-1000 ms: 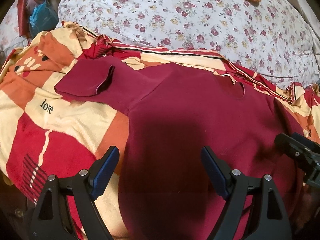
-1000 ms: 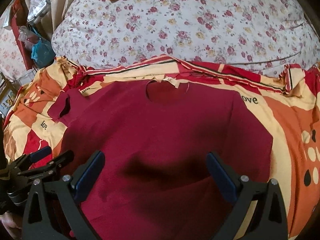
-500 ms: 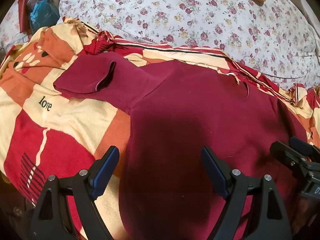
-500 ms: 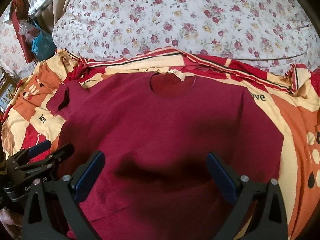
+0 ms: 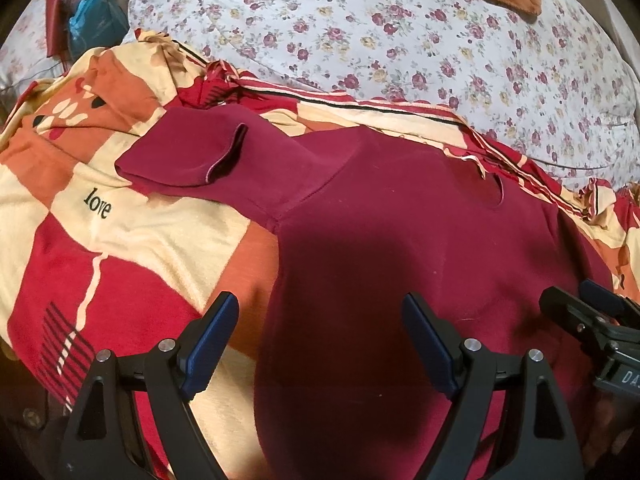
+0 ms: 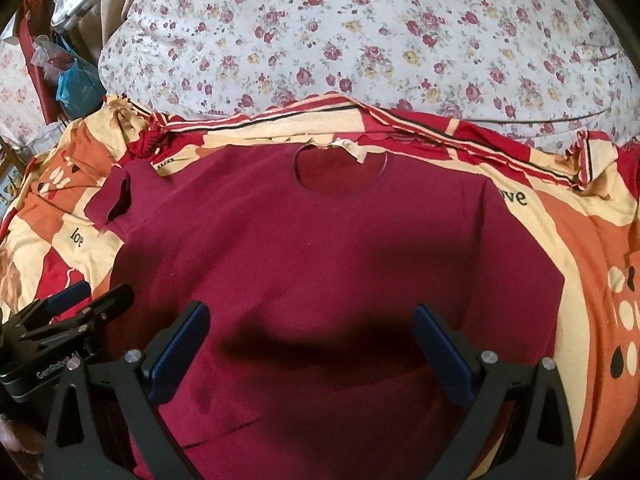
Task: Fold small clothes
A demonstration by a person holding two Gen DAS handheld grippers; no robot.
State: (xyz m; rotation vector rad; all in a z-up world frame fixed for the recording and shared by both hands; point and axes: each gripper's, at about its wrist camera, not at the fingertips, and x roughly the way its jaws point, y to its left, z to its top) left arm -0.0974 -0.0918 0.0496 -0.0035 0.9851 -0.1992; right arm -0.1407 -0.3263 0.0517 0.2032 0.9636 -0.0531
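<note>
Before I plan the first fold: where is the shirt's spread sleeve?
In the left wrist view the sleeve lies upper left, spread over the patterned blanket just above the printed word "love", far beyond the open left gripper.

So there's a dark red t-shirt (image 6: 320, 248) lying flat on a bedspread (image 6: 580, 240) patterned in red, orange and cream, with "love" printed on it. Neckline points away, with a pale tag at the collar. The shirt's left sleeve (image 6: 110, 204) sticks out and its cuff gapes a bit. The right gripper (image 6: 312, 344) hangs over the lower half, blue-padded fingers (image 6: 180, 352) spread wide, nothing between them. The left gripper (image 6: 96, 300) pokes in from the left edge. Floral bedding (image 6: 380, 40) is piled behind.
</note>
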